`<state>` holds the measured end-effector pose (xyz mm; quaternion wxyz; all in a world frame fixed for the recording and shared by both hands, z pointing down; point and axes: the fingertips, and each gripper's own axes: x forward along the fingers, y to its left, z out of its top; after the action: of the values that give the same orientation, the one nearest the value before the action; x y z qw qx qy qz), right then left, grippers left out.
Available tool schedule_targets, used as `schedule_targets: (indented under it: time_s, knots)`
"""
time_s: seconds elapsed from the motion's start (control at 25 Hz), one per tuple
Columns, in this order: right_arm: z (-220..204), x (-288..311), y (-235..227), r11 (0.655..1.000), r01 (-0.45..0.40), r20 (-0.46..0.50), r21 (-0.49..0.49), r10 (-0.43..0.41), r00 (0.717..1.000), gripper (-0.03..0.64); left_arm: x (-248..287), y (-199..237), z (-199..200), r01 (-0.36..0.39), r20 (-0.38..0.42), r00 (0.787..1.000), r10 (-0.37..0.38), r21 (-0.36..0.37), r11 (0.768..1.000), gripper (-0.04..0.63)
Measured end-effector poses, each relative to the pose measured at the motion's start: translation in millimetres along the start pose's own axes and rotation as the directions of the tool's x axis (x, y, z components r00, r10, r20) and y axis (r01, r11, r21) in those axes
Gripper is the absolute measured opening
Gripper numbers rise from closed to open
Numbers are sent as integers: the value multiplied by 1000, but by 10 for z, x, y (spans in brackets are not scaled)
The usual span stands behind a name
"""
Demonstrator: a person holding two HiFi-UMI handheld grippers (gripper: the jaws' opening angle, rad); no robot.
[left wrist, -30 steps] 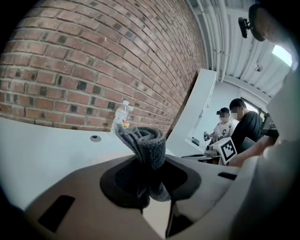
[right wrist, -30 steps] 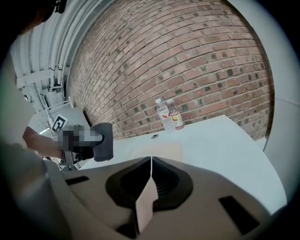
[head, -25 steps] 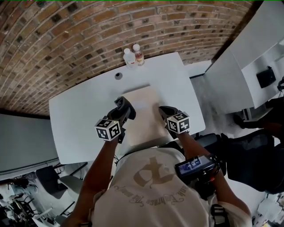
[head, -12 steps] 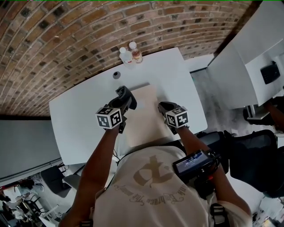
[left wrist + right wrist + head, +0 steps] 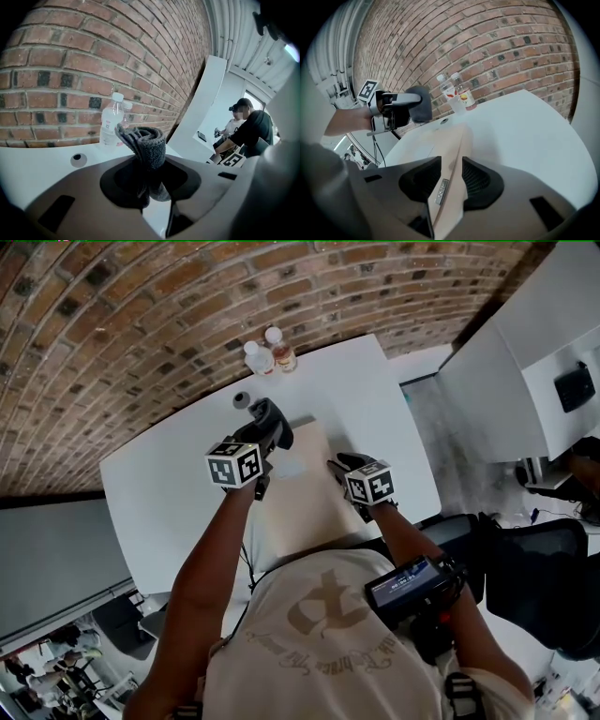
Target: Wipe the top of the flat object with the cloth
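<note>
Two bottles (image 5: 265,352) stand at the table's (image 5: 169,493) far edge; one board (image 5: 305,498) reaches its near edge. Left claw (image 5: 269,420), pinching one cloth (image 5: 145,143), has moved toward the far edge; right claw (image 5: 337,465) is opening astride the board's edge.

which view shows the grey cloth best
The left gripper view: the cloth fills the centre, folded and clamped in the left gripper. The right gripper view shows it small and distant; the head view cannot separate it from the dark gripper.
</note>
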<state>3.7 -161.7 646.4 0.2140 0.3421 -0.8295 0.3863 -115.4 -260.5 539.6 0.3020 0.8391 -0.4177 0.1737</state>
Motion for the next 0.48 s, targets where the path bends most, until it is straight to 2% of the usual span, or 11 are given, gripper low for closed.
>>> schedule_targets:
  time_s: [0.24, 0.48]
  knots:
    - [-137, 106, -3, 999, -1, -59, 47, 4, 998, 153, 383, 5, 19, 50, -73, 996, -48, 30, 998, 112]
    - [-143, 156, 62, 999, -15, -79, 35, 17, 997, 152, 617, 96, 12, 49, -127, 991, -40, 73, 996, 112]
